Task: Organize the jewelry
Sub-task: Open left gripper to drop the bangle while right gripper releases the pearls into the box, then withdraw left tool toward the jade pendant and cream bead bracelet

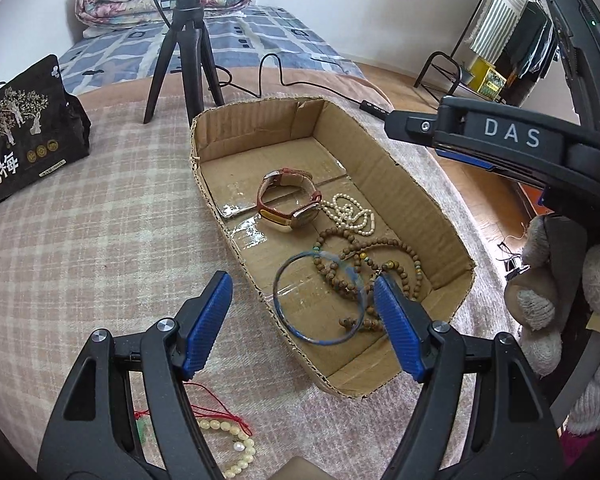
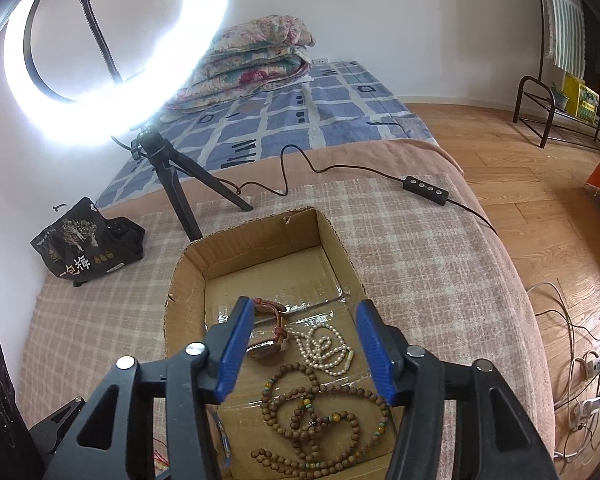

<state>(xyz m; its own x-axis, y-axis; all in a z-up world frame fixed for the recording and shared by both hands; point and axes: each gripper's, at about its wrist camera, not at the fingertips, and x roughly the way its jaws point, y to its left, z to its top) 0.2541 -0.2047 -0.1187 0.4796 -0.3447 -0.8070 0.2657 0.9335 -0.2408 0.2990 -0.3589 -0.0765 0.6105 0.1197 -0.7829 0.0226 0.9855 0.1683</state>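
An open cardboard box (image 1: 380,152) (image 2: 340,240) lies on the plaid blanket. In it are a brown-strap watch (image 1: 288,200) (image 2: 270,330), a white pearl necklace (image 1: 350,212) (image 2: 324,348), brown wooden bead strands (image 1: 364,264) (image 2: 324,420) and a blue bangle (image 1: 320,298). My left gripper (image 1: 302,292) is open and empty, hovering over the box's near left wall above the bangle. My right gripper (image 2: 304,320) is open and empty above the box. A cream bead bracelet (image 1: 236,448) with red cord (image 1: 220,412) lies on the blanket outside the box, below the left gripper.
A ring light (image 2: 100,92) on a black tripod (image 1: 184,52) stands behind the box, its cable and controller (image 2: 426,190) running right. A black snack bag (image 1: 24,128) (image 2: 84,248) sits at left. Folded quilts (image 2: 256,56) lie on the bed beyond. Cables lie on the wooden floor (image 2: 580,360).
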